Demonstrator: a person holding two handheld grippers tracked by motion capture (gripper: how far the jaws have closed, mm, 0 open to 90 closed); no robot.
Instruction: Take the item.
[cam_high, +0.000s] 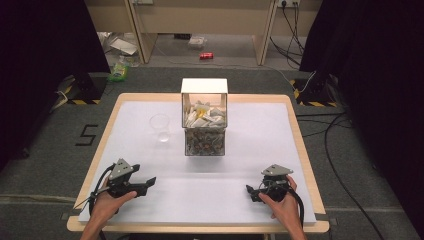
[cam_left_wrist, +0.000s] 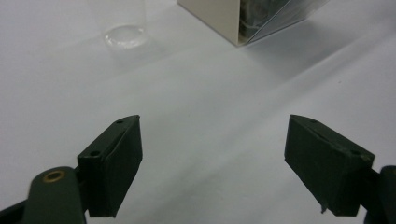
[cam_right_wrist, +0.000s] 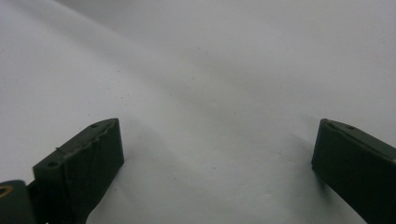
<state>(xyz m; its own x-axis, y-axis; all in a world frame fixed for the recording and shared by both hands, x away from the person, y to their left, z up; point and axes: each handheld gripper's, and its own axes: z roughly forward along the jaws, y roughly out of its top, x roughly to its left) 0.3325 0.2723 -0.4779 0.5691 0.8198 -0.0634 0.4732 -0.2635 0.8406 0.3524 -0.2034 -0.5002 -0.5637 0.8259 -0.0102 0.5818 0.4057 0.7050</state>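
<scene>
Both tongs, left (cam_high: 150, 182) and right (cam_high: 248, 192), sit wide open and empty at the frame's bottom, probably staging; clear plastic cup (cam_high: 160, 128) waits mid-frame beside the packet-filled clear box (cam_high: 205, 131) on the white desk (cam_high: 260, 150).

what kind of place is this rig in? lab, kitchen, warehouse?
Most likely a lab or recording studio, not a kitchen. A white-topped table stands alone on grey carpet between black curtains, with hazard-taped stand bases at its far corners, loose cables on the floor and a taped "5" beside it.
</scene>
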